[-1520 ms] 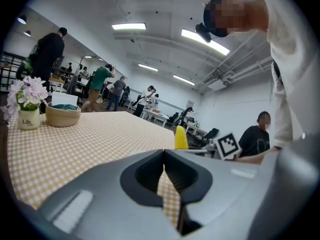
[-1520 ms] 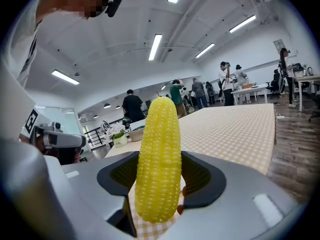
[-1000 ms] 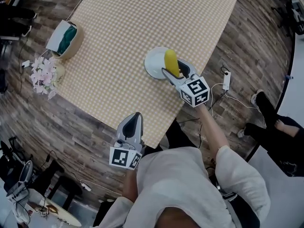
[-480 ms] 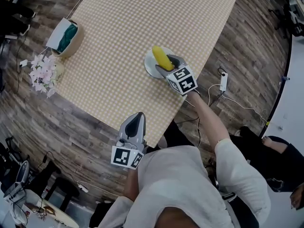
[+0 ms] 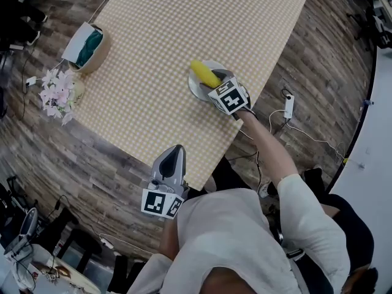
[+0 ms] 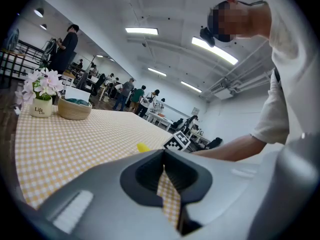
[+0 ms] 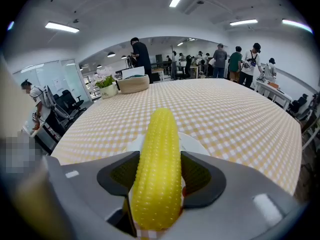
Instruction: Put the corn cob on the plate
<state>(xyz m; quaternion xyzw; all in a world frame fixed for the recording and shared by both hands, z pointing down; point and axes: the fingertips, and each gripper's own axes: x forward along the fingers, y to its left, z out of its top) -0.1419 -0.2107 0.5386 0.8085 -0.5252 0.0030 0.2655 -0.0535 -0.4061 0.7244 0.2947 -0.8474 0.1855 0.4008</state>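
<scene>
Yellow-and-white checked cloth covers a table (image 5: 165, 41) seen from steeply above, set on a dark wood-plank floor. At the far left, near the table's corner, stands a small pot of pale pink flowers (image 5: 56, 95), and just beyond it a round woven basket (image 5: 87, 49) with green cloth inside. Lower down, close to the person's body and off the table's near edge, the left gripper (image 5: 176, 149) points toward the table; in the left gripper view its jaws (image 6: 167, 184) are drawn almost together, with only a thin slit between them through which the checked cloth shows, and nothing is held. Right of centre, near the table's right edge, sits a white plate (image 5: 197, 90). The corn cob (image 5: 205, 74) is over that plate, lying slantwise with its far end reaching toward the plate's upper-left rim. The right gripper (image 5: 217, 81) has hold of it: in the right gripper view the cob (image 7: 159, 149) runs lengthwise between the two dark pads, which are closed against its sides around its near half, while its rounded tip sticks out well past the jaws (image 7: 160, 184). The plate (image 7: 194, 144) shows just under the cob; whether the cob touches it cannot be told. On the floor to the right lies a white power strip (image 5: 290, 105).
</scene>
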